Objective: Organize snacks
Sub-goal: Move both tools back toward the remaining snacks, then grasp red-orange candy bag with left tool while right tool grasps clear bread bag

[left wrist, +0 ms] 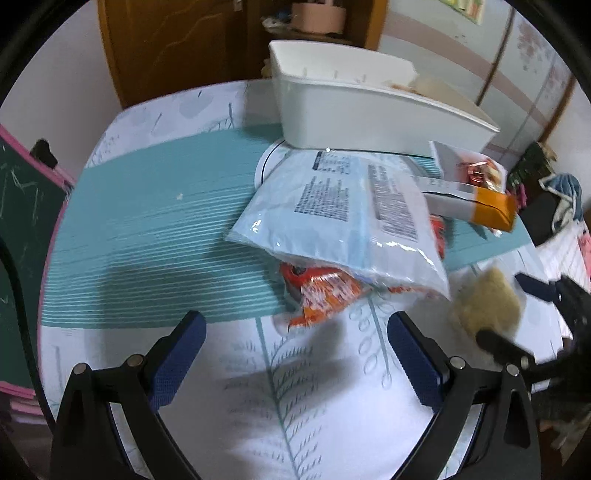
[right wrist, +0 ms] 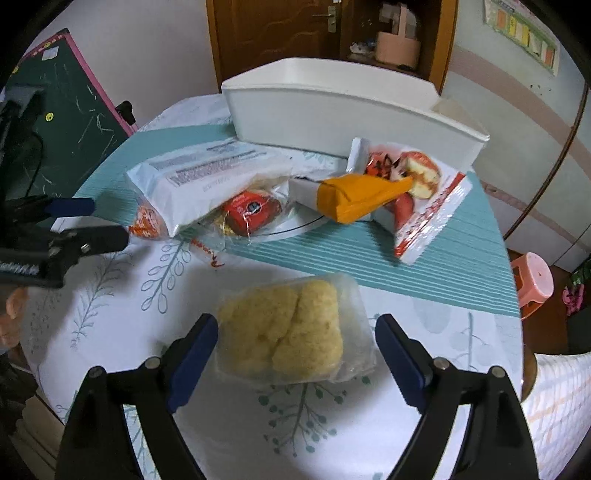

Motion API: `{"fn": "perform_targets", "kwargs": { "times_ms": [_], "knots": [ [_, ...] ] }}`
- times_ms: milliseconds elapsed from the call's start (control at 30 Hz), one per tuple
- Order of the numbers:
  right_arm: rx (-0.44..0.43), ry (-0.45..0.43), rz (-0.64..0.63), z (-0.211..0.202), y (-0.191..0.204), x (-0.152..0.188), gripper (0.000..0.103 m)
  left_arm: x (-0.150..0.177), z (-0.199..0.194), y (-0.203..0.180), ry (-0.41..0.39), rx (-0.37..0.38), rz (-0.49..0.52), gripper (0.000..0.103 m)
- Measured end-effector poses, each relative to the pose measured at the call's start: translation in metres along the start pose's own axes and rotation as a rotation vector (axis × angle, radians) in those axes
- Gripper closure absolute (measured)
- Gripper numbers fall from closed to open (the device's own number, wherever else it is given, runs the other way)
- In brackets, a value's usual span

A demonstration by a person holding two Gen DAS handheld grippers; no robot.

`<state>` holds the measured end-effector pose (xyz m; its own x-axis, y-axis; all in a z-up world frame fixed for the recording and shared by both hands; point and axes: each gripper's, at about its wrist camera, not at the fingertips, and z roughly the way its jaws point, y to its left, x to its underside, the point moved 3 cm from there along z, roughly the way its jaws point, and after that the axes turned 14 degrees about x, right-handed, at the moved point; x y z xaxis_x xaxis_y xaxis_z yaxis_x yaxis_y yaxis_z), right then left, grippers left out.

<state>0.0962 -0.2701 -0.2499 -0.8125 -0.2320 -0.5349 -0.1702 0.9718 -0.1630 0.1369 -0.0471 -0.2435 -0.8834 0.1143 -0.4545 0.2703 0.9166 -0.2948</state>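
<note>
A clear pack of yellow cakes point(right wrist: 291, 332) lies on the table between the open fingers of my right gripper point(right wrist: 295, 343); it also shows in the left wrist view point(left wrist: 487, 302). My left gripper point(left wrist: 295, 336) is open and empty, just short of an orange snack packet point(left wrist: 317, 291) under a large pale blue bag point(left wrist: 343, 210). A white storage bin point(left wrist: 354, 110) stands at the back of the table, and shows in the right wrist view point(right wrist: 332, 107). An orange-ended packet point(right wrist: 354, 195), a red wrapped snack point(right wrist: 251, 214) and a red-and-white pack point(right wrist: 428, 218) lie in front of it.
The round table has a leaf-print cloth point(right wrist: 303, 417) with a teal striped mat point(left wrist: 147, 229). A green chalkboard point(right wrist: 74, 110) stands at the left. A pink stool point(right wrist: 535, 280) sits right of the table. A wooden door point(right wrist: 273, 33) is behind.
</note>
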Motion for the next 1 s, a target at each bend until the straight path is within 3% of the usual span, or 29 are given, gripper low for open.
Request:
{"fn": "perform_targets", "kwargs": {
  "times_ms": [367,533,600,733,867,1000],
  "knots": [
    [-0.050,0.033,0.042,0.020,0.003,-0.002,0.013,-0.013,0.035,0.007,0.000,-0.061,-0.029,0.007],
    [0.023,0.013,-0.015,0.020,0.014,0.002,0.013,-0.016,0.039,0.004,-0.024,-0.081,-0.019,0.018],
    [0.023,0.009,-0.005,0.019,0.014,0.004,0.013,-0.015,0.038,0.001,-0.035,-0.081,-0.009,0.029],
    [0.032,0.002,0.013,0.018,0.014,0.005,0.015,-0.014,0.036,0.000,-0.052,-0.078,-0.002,0.034],
    [0.032,-0.016,0.021,0.016,0.013,0.005,0.026,-0.008,0.031,-0.002,-0.073,-0.066,0.006,0.044],
    [0.023,-0.031,0.035,0.012,0.012,0.006,0.032,0.002,0.022,-0.002,-0.080,-0.056,-0.005,0.046]
  ]
}}
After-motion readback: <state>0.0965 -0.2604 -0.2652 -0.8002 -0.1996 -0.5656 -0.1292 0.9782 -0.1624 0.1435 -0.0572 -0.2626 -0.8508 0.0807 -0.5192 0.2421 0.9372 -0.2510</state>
